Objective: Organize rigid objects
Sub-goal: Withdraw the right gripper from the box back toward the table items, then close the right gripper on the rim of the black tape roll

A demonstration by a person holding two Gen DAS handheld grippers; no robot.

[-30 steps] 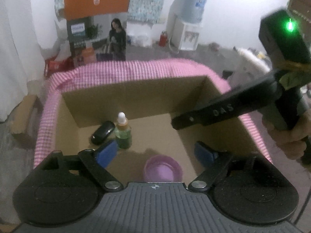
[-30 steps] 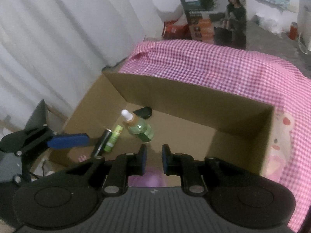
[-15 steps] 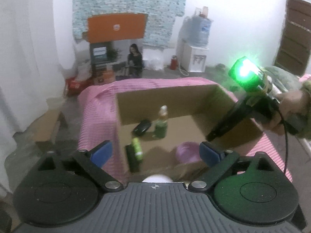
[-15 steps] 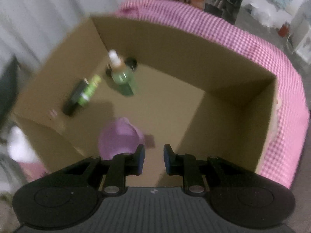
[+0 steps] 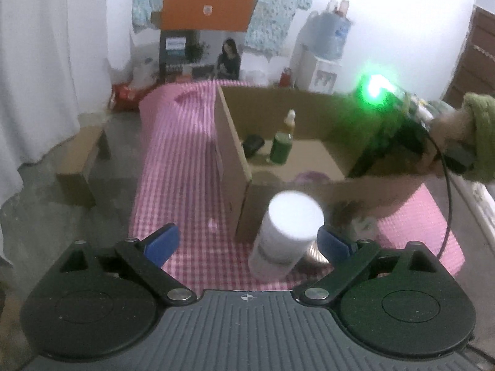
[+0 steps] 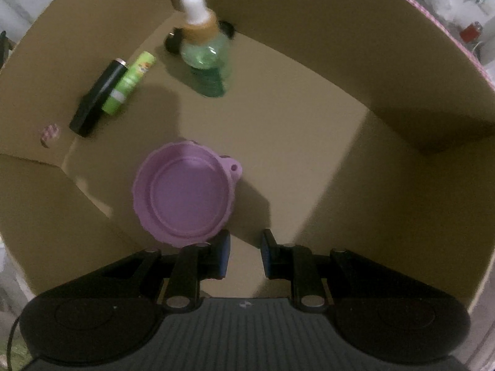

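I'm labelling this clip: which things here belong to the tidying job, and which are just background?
Job: cardboard box, purple bowl, green dropper bottle, green tube, black tube, white canister.
Background: water dispenser, orange-topped carton, white curtain.

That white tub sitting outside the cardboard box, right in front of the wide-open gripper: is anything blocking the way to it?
Nothing visible does. The white tub stands on the checked cloth, already partly between the open left gripper's blue pads. To go into the cardboard box, though, it must be lifted over the box's near wall, which rises just behind it.
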